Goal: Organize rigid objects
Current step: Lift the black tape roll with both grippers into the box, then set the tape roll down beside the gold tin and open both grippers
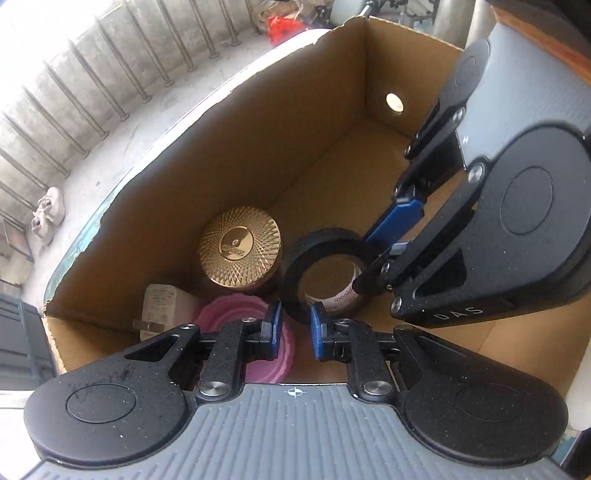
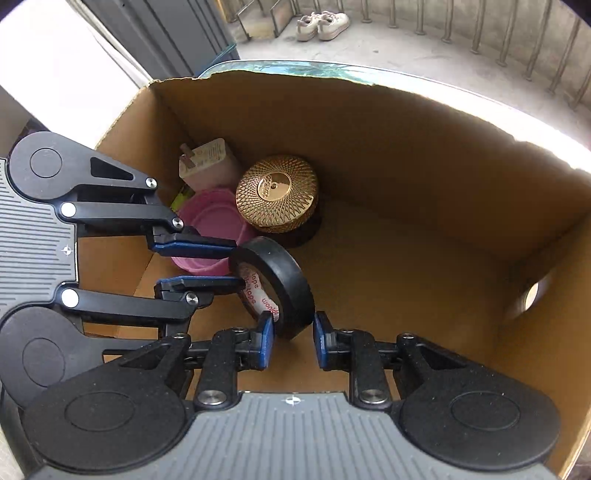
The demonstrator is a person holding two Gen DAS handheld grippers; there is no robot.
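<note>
A black tape roll (image 1: 291,280) (image 2: 288,273) with a white printed core stands tilted on the floor of a cardboard box (image 1: 258,129) (image 2: 406,147). My right gripper (image 2: 293,332) (image 1: 364,262) straddles the roll's near wall. One finger is inside the hole and one outside, and the pads look slightly off the wall. My left gripper (image 1: 296,325) (image 2: 240,264) hangs beside the roll with a narrow gap and nothing between its fingers. A gold-lidded jar (image 1: 240,251) (image 2: 277,192), a pink round container (image 1: 221,314) (image 2: 214,218) and a white plug adapter (image 1: 159,306) (image 2: 207,162) crowd one corner of the box.
The box walls stand high around both grippers, and one end wall has a round hole (image 1: 394,102) (image 2: 532,295). Bare cardboard floor (image 2: 406,277) stretches toward that hole. Outside are a concrete floor, a railing (image 1: 74,122) and a pair of shoes (image 2: 321,22).
</note>
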